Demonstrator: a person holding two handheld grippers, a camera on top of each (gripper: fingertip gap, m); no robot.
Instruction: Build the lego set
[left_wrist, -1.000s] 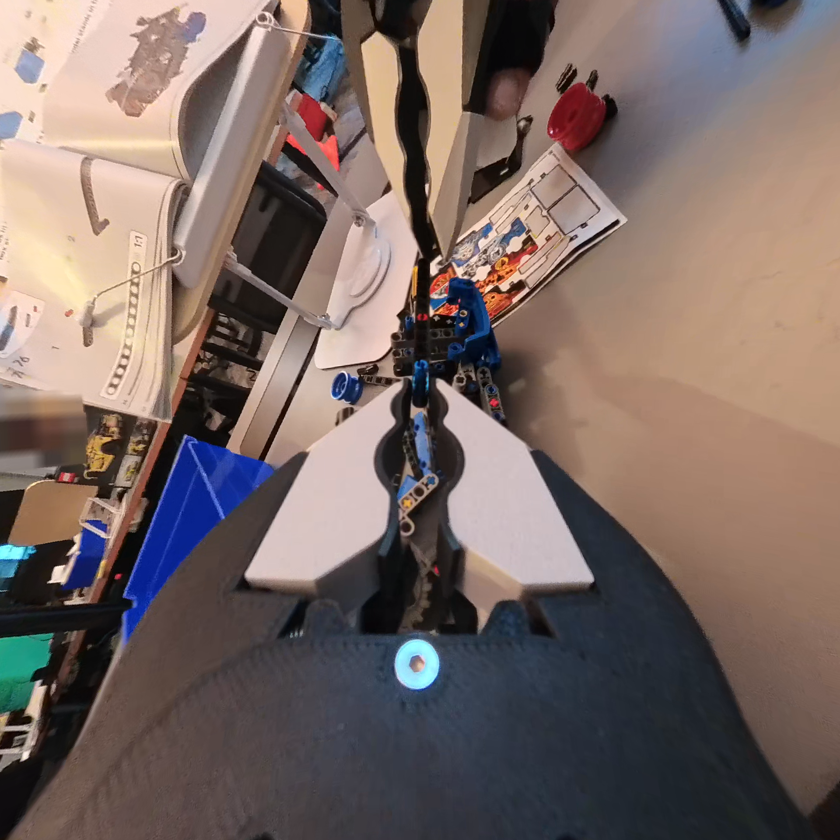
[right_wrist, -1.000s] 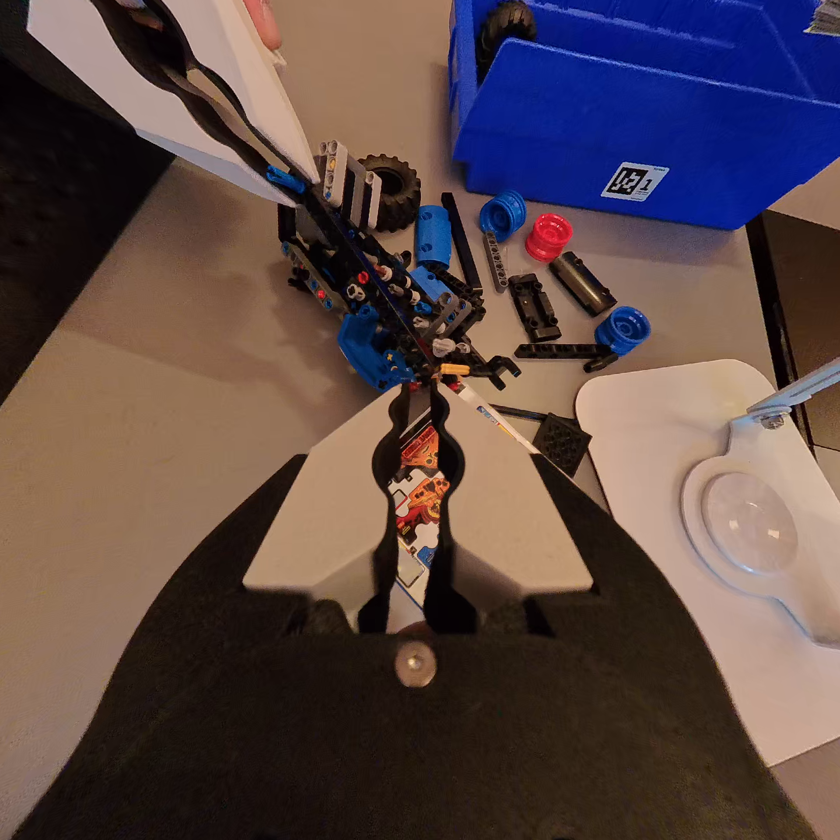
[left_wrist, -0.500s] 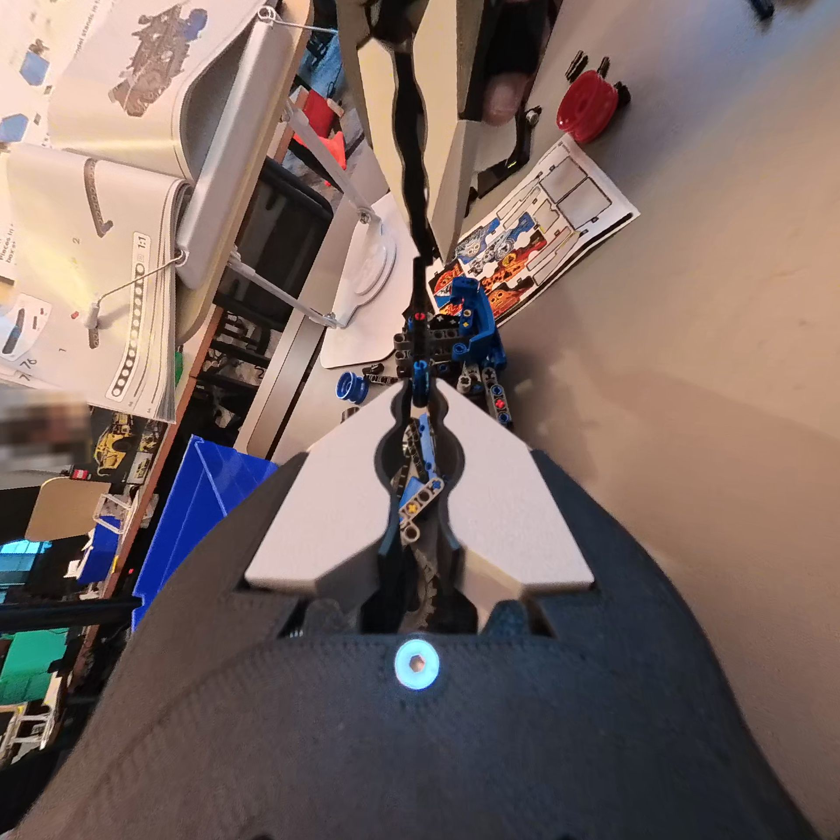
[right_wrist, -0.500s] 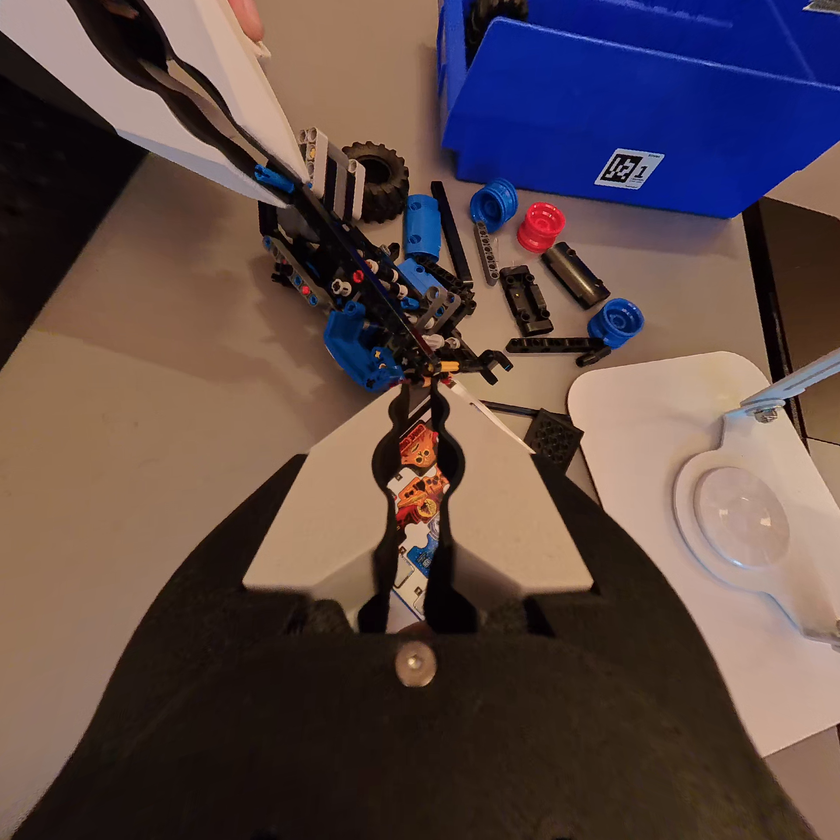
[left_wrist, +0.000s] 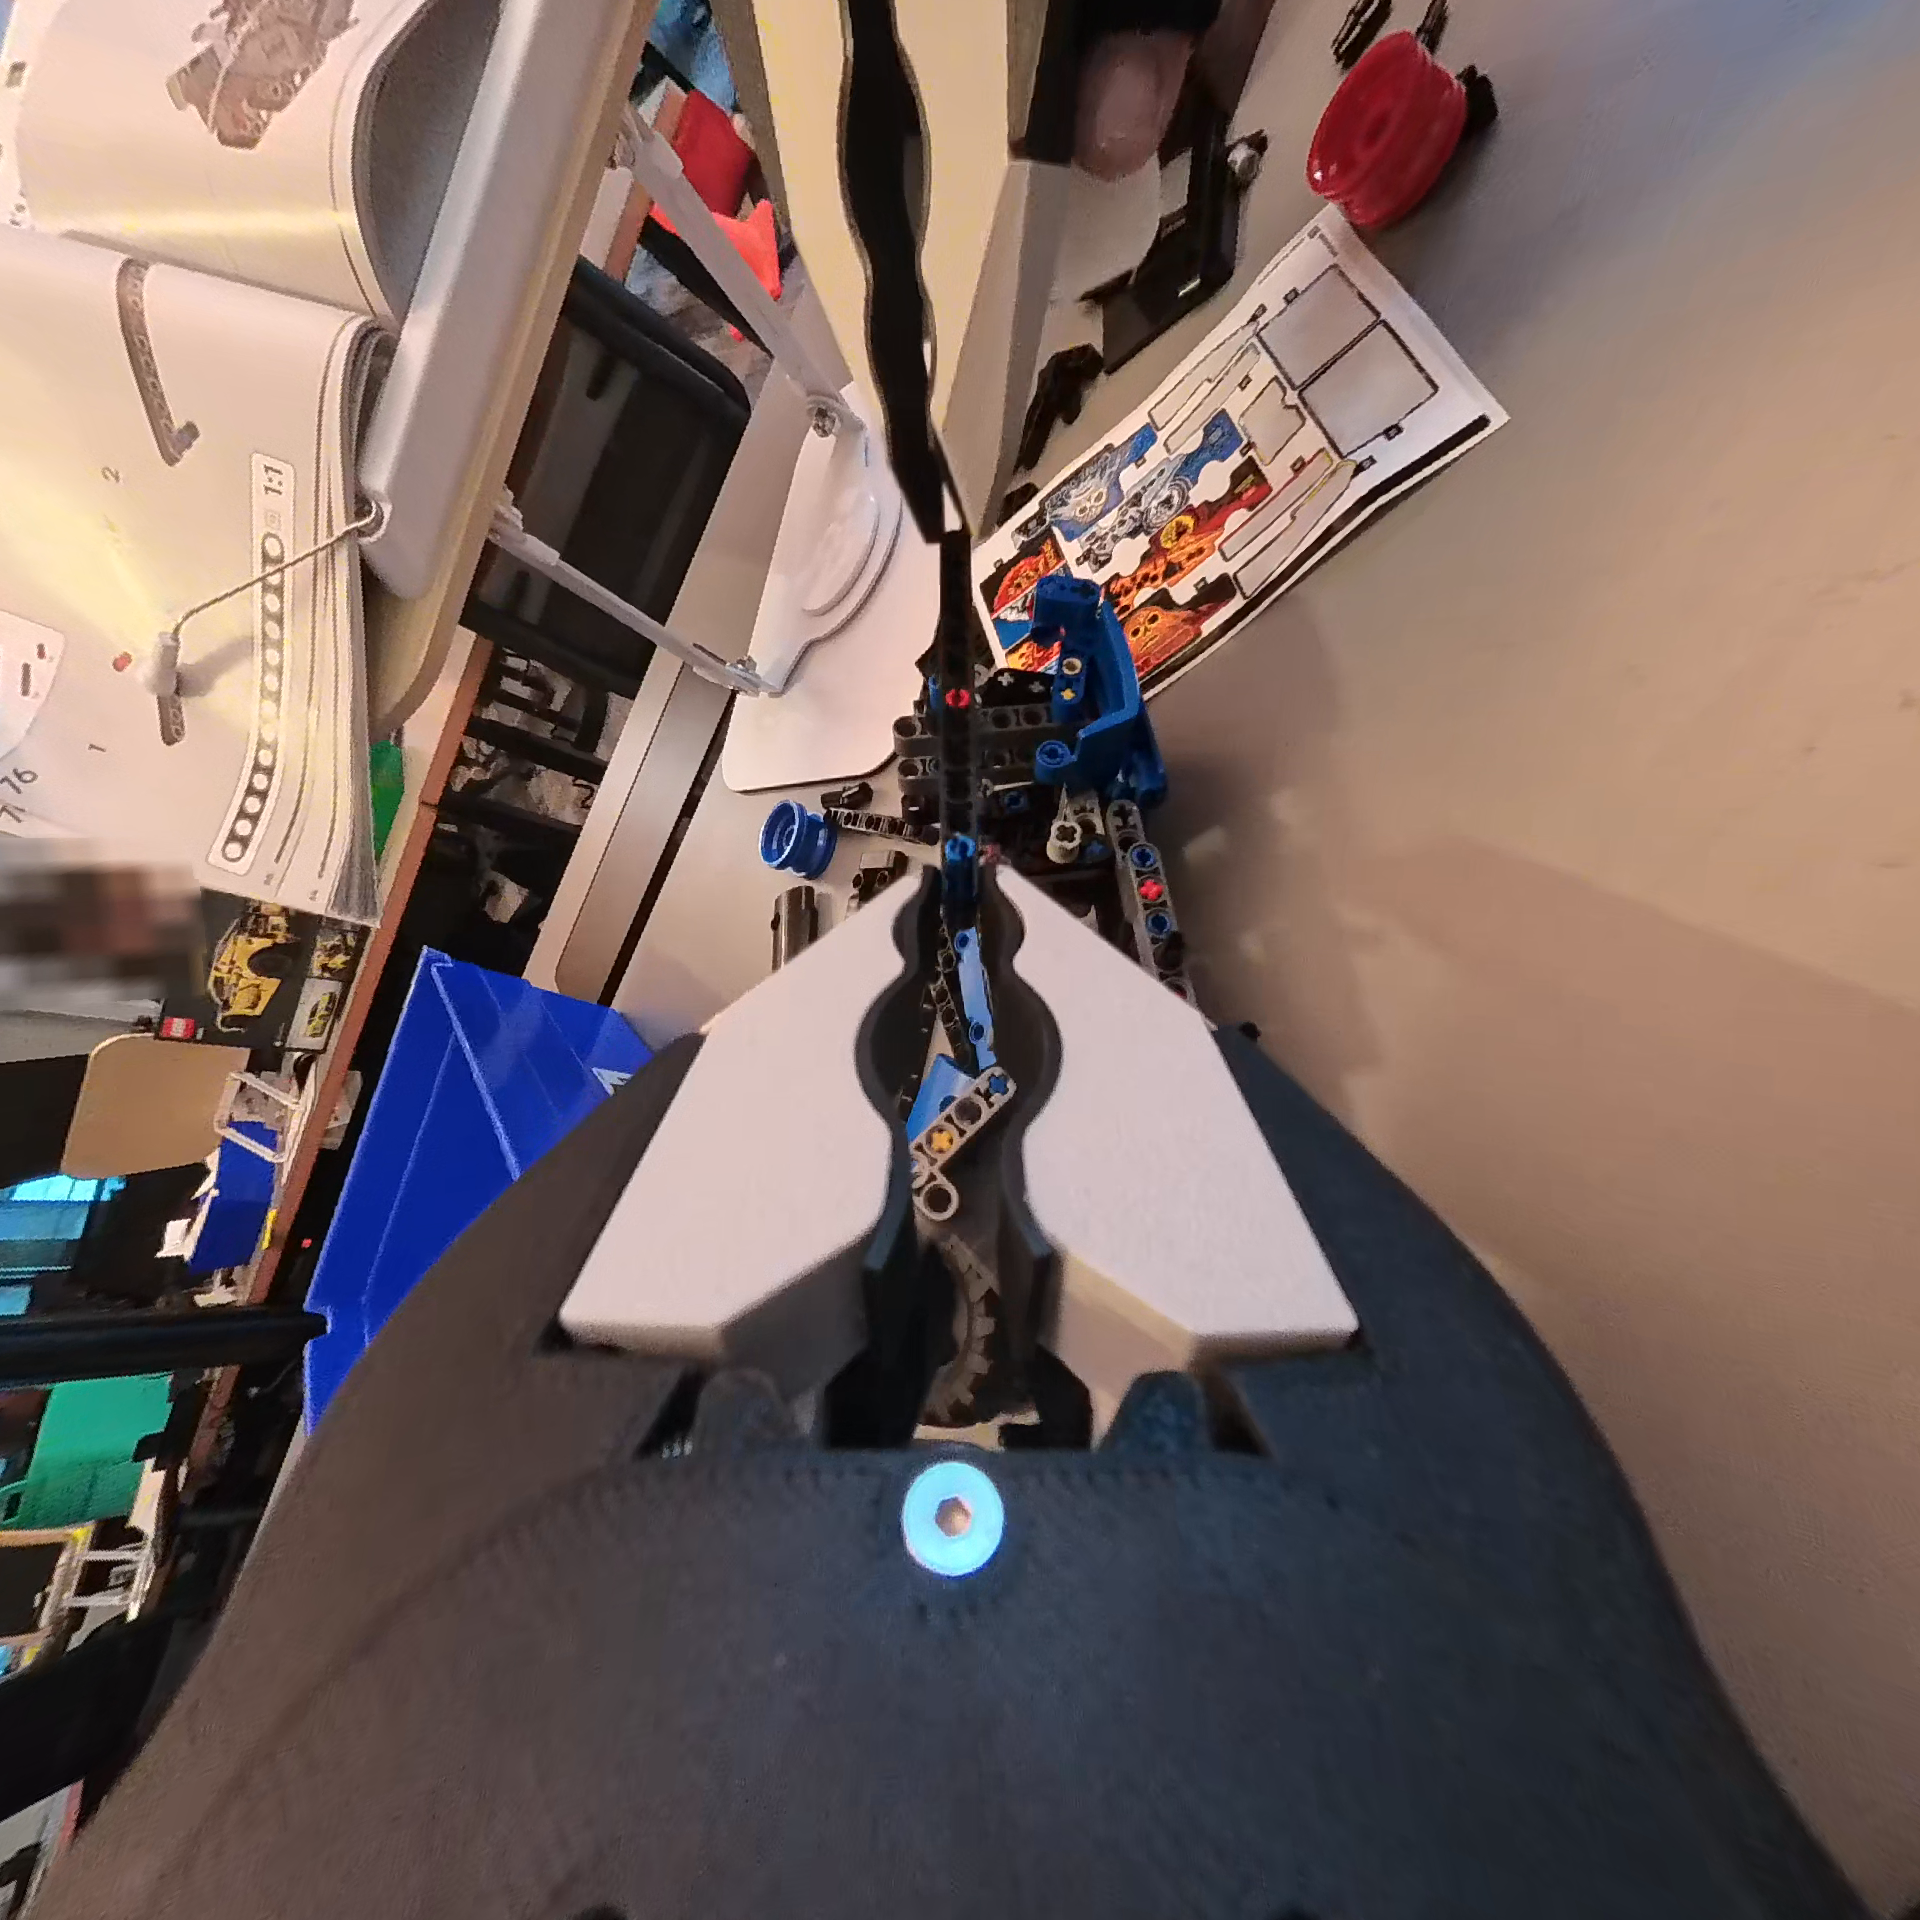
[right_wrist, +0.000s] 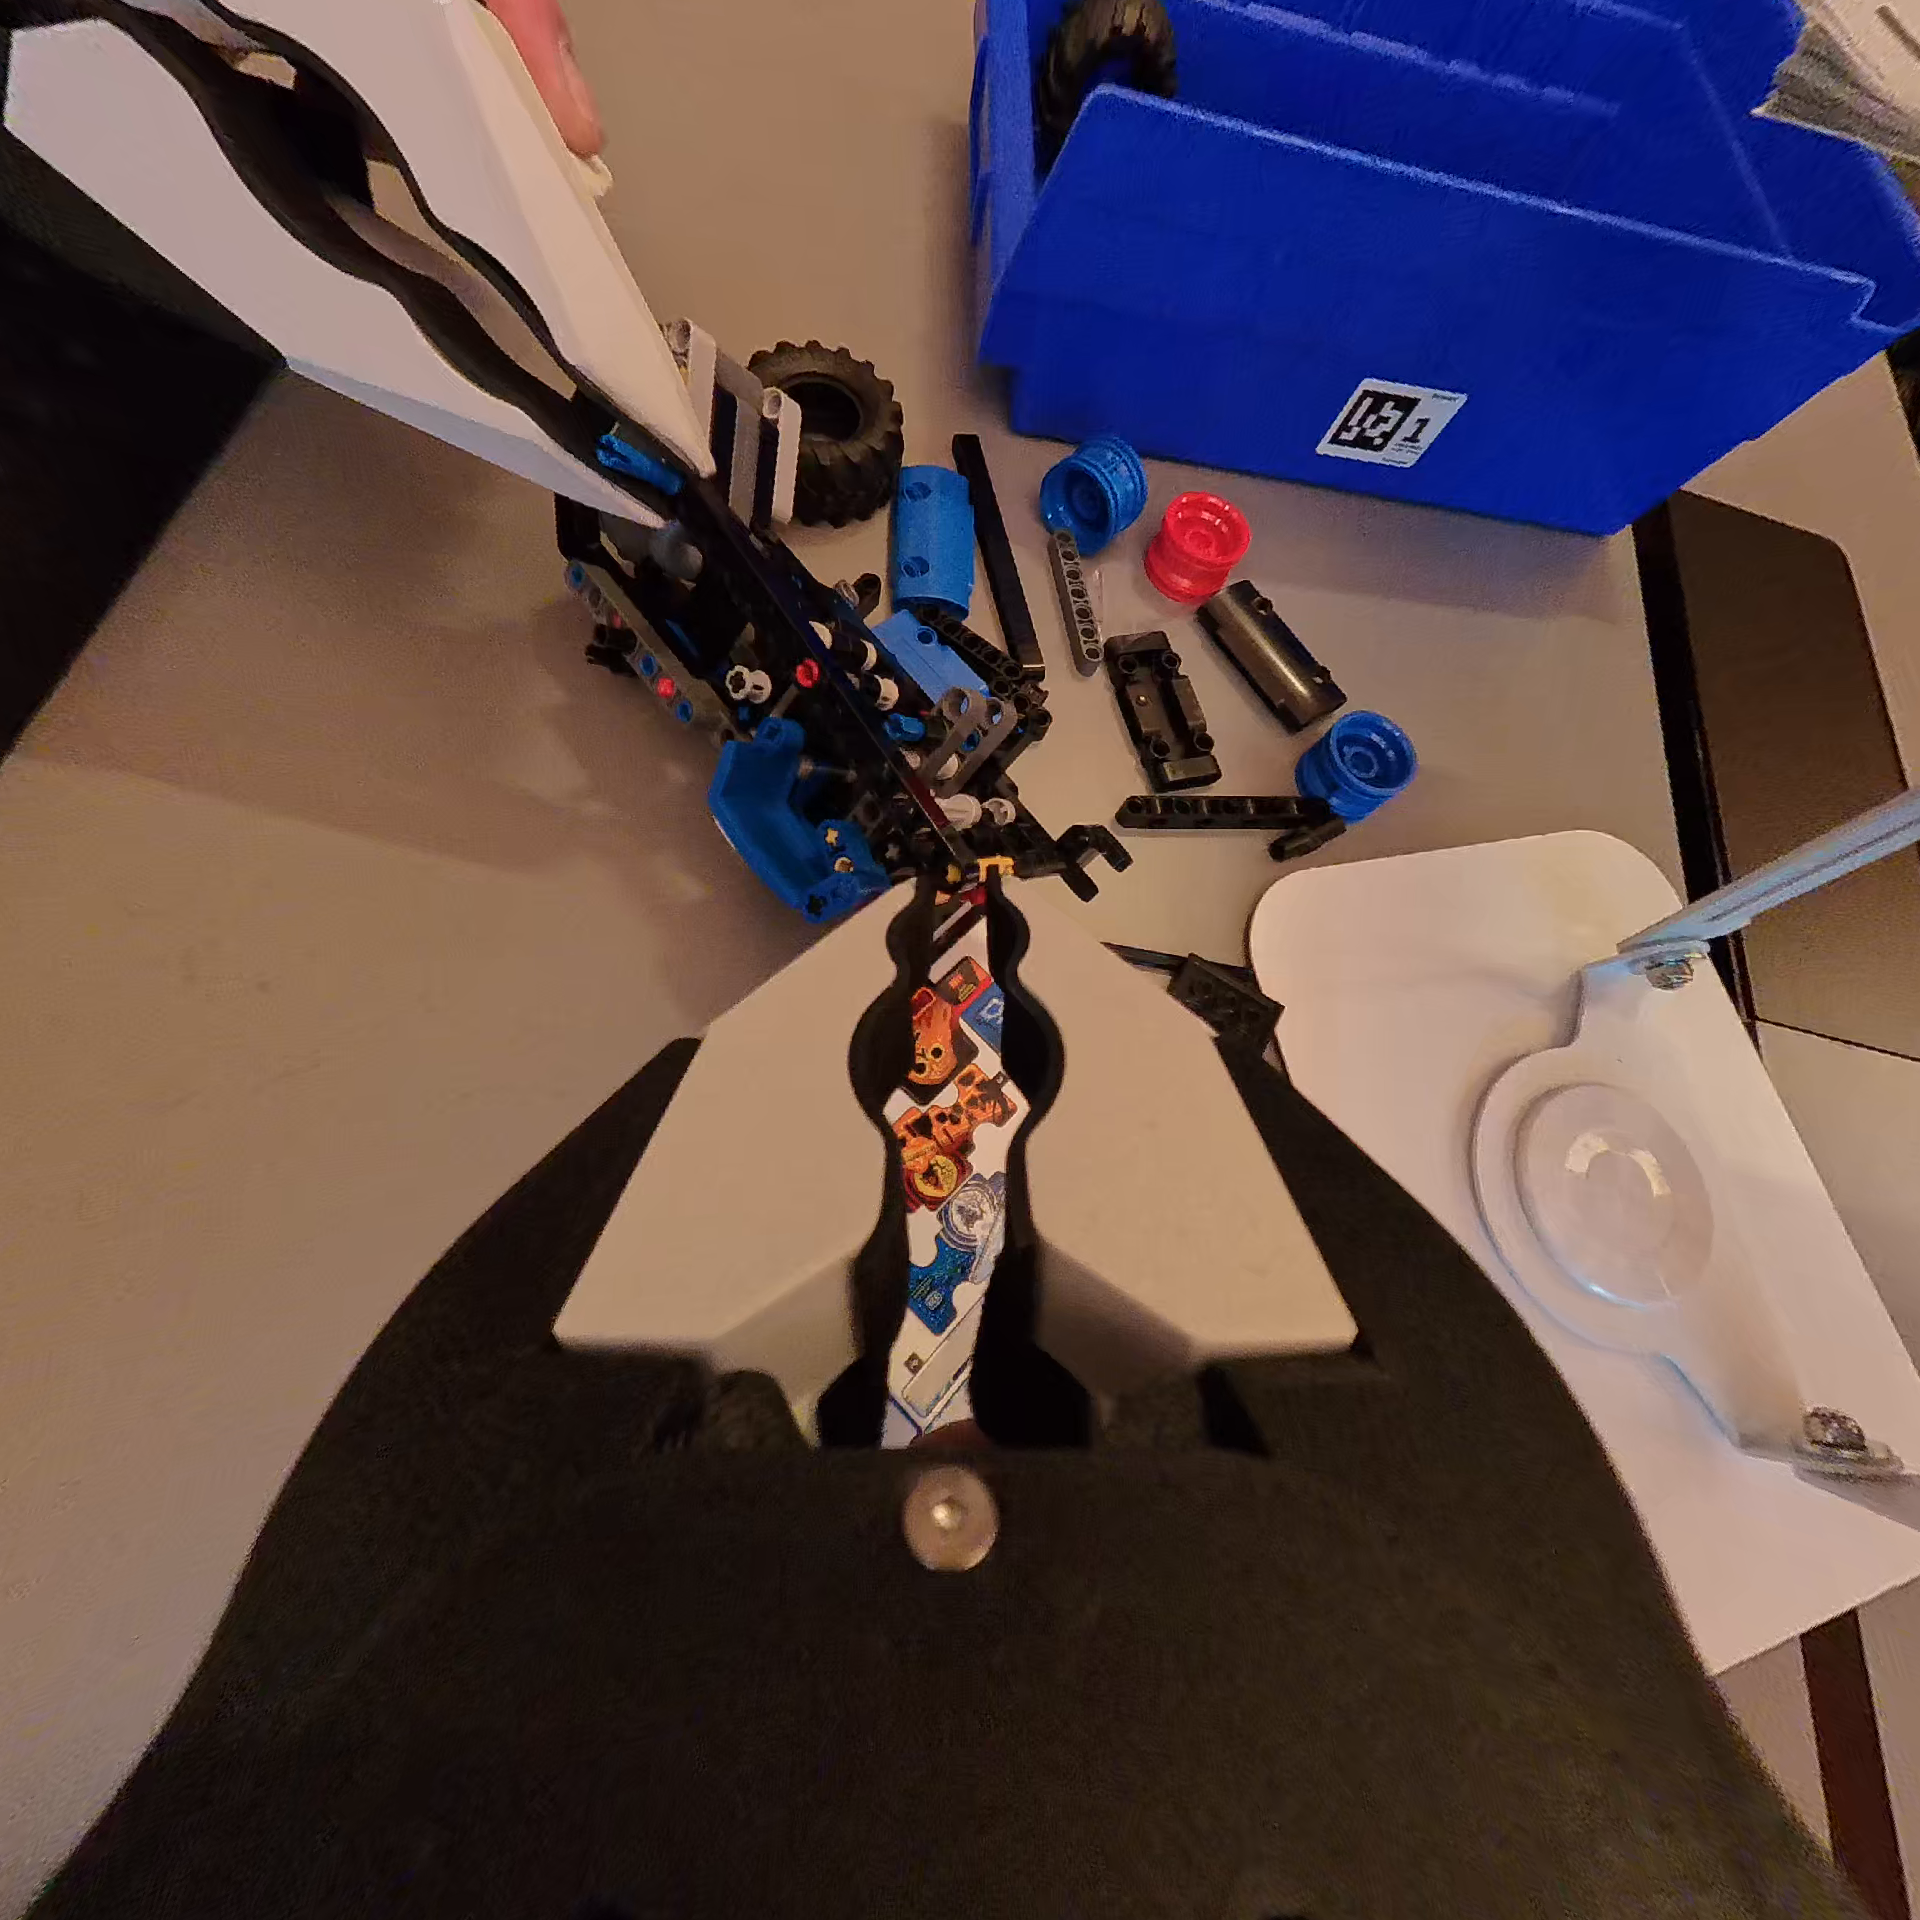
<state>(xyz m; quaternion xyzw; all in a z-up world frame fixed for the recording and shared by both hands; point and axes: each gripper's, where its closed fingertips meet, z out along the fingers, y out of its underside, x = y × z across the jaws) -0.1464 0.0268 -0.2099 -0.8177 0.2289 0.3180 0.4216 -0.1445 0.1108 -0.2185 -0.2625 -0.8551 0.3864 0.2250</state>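
Fingers of the left gripper (left_wrist: 961, 883) and right gripper (right_wrist: 951, 883) stay pinched on opposite ends of the half-built truck (right_wrist: 821, 717) at frame centre, now nearer the blue bin (right_wrist: 1455, 270), suggesting repositioning, not assembly.

Grey-beige worktop (right_wrist: 312, 1039), matte, carrying the part-built blue/black lego model (right_wrist: 810, 727) near centre with loose parts scattered just beside it: a black tyre (right_wrist: 831, 426), two blue wheel hubs (right_wrist: 1093, 490) (right_wrist: 1356, 764), a red hub (right_wrist: 1195, 545), a blue curved panel (right_wrist: 930, 540), black and grey beams (right_wrist: 1075, 597), a black cylinder piece (right_wrist: 1270, 655). A blue bin (right_wrist: 1403, 291) sits at the far edge behind the parts, and a white stand base (right_wrist: 1403, 987) with a clear suction dome sits to the right. A sticker sheet (left_wrist: 1247, 499) lies flat on the worktop next to the model, with another red hub (left_wrist: 1382, 145) beyond it.
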